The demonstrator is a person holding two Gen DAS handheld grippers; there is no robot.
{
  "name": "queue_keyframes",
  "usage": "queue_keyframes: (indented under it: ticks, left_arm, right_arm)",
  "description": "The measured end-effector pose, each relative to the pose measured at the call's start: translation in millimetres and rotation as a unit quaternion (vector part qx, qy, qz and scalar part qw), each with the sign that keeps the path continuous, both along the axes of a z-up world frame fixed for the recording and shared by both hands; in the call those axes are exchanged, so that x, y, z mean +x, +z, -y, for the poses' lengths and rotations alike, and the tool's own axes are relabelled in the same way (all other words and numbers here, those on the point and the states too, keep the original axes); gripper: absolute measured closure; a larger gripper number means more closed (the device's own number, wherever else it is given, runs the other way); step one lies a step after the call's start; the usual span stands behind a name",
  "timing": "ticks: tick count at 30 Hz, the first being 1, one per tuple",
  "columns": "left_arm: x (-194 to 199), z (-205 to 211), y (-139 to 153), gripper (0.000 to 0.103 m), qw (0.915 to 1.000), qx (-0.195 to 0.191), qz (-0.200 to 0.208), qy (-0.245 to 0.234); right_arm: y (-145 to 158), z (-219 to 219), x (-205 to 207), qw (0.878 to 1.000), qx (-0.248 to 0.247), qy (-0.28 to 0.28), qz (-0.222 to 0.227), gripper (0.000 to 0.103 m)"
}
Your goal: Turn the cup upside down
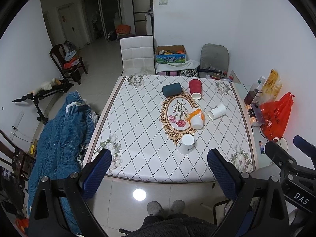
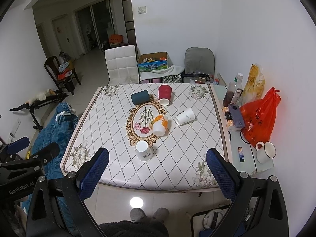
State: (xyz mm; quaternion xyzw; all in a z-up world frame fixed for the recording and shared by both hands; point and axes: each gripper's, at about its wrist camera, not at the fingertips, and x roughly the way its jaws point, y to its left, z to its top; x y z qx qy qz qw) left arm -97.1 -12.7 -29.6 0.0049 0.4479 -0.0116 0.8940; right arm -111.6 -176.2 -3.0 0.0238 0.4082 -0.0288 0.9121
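Several cups sit on the patterned table point(image 1: 138, 138) point(image 2: 110, 138). Nearest is a white flowered cup point(image 1: 185, 144) point(image 2: 143, 150), bottom up. An orange-and-white cup point(image 1: 196, 117) point(image 2: 160, 125), a white cup point(image 1: 217, 111) point(image 2: 184, 116), a red cup point(image 1: 195, 88) point(image 2: 165, 94) and a dark teal cup point(image 1: 171, 89) point(image 2: 140, 97) lie on their sides. My left gripper point(image 1: 160, 169) and my right gripper point(image 2: 158, 169) are both open and empty, held in front of the table's near edge. The right gripper also shows in the left wrist view point(image 1: 286, 148); the left gripper shows in the right wrist view point(image 2: 33, 148).
A side table point(image 2: 248, 167) at the right holds a red bag point(image 2: 258, 118), bottles, a phone and a white mug point(image 2: 265, 151). A white chair point(image 2: 121, 67) stands behind the table. A blue blanket point(image 1: 59, 138) lies at the left. My feet point(image 1: 165, 207) stand on the tiled floor.
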Motion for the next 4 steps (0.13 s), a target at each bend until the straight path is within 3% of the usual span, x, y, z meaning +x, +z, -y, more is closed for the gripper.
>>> queue_keyframes:
  ticks: [4]
  left_arm:
    - [-2.6,0.6,0.6,0.004,1.0,0.0,0.003,-0.004]
  right_arm:
    - [-3.9,-0.3,-4.0,1.0,0.002,-0.004,-0.002,0.002]
